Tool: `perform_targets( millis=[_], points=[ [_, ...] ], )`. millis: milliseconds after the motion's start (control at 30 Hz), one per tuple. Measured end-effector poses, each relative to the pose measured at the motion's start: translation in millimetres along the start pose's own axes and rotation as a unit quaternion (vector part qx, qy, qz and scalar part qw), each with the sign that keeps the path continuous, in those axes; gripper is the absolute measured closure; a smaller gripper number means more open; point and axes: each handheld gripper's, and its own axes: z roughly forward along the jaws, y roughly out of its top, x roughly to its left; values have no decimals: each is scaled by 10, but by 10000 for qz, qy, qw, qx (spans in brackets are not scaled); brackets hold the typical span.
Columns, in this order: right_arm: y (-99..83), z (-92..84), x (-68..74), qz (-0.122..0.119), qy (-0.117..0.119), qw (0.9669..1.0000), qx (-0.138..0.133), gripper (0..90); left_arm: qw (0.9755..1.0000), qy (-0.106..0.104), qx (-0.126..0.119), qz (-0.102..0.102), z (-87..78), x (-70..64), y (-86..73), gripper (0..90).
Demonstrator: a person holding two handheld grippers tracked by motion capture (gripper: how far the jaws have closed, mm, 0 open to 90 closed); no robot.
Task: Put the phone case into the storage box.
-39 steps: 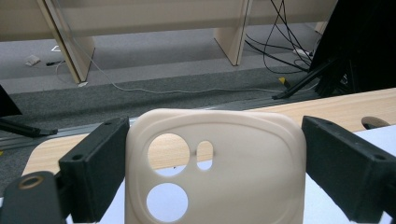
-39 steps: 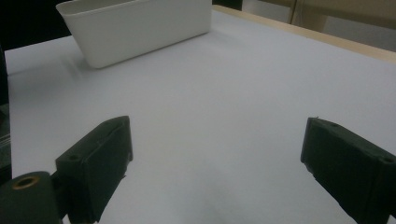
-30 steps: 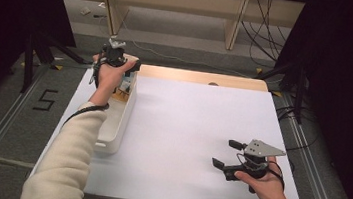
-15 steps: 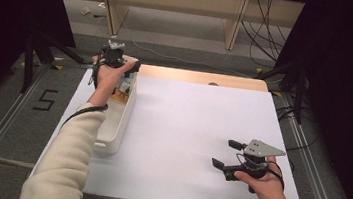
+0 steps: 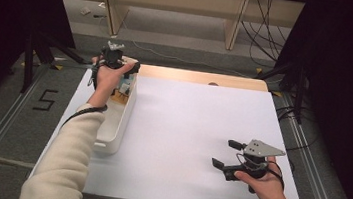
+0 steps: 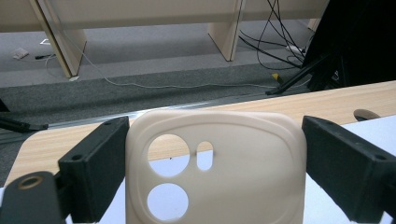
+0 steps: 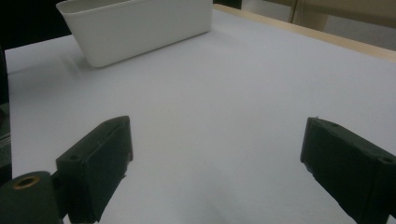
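A beige phone case [image 6: 243, 177] with round camera cut-outs stands upright between the black jaws of my left gripper [image 6: 212, 140], and both jaws press its sides. In the high view the left gripper [image 5: 114, 54] is held by a hand over the far end of a white bin [image 5: 113, 132] at the table's left. My right gripper [image 5: 226, 155] rests low over the white table near the front right, open. In the right gripper view its jaws [image 7: 215, 135] stand wide apart with nothing between them.
The long white bin [image 7: 140, 23] holds some small items [image 5: 124, 87] at its far end. A white sheet [image 5: 196, 127] covers the table, with a wooden strip [image 5: 192, 76] along the far edge. Cables and stand legs lie on the floor beyond.
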Motion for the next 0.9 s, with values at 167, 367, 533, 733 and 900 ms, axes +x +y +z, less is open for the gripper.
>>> perform_targets(
  millis=[167, 367, 533, 733, 900],
  points=[
    [-1, -1, -1, 1, -3, 10000, 2, 102, 10000, 2, 4, -34, 2, 8, -13, 103],
    [-1, 0, 0, -7, -2, 10000, 12, 102, 10000, 14, 17, -41, 9, 10, -27, 102],
    [-1, 1, 1, -7, 2, 10000, 12, 102, 10000, 18, 19, -75, 11, 19, -38, 101],
    [-2, 2, 0, -10, 6, 10000, 8, 102, 9999, 25, 46, -99, 26, 26, -63, 101],
    [-3, 3, 0, -7, 9, 10000, 17, 102, 9999, 27, 74, -139, 36, 39, -87, 100]
  ],
)
